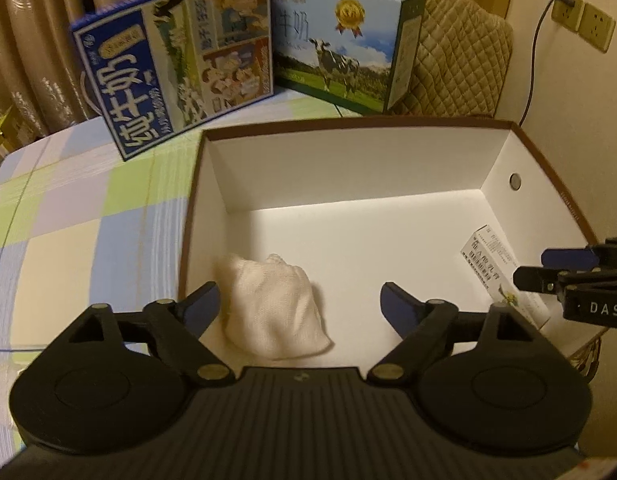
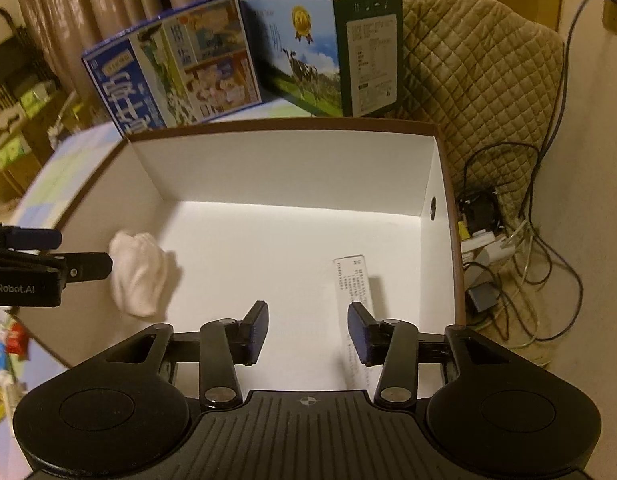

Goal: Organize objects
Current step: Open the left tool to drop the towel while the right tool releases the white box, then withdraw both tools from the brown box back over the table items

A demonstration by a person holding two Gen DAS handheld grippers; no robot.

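Note:
An open white box with a brown rim [image 1: 348, 124] [image 2: 284, 122] stands on the table. A white cloth bundle [image 1: 272, 304] [image 2: 138, 276] lies in its near left corner, slightly blurred. My left gripper [image 1: 300, 304] is open above the box, and the bundle lies loose between and below its fingers. A slim white printed carton [image 1: 504, 276] [image 2: 354, 280] lies flat near the right wall. My right gripper [image 2: 308, 332] hangs open over it, holding nothing. Each gripper also shows at the edge of the other's view: the right gripper [image 1: 548, 268], the left gripper [image 2: 68, 252].
Two milk cartons, a blue one [image 1: 172, 60] and one with a cow picture [image 1: 340, 44], stand behind the box on the checked tablecloth [image 1: 80, 208]. A quilted cover [image 2: 480, 80] and tangled cables [image 2: 504, 248] lie to the right. Snack wrappers [image 2: 4, 352] sit at the left.

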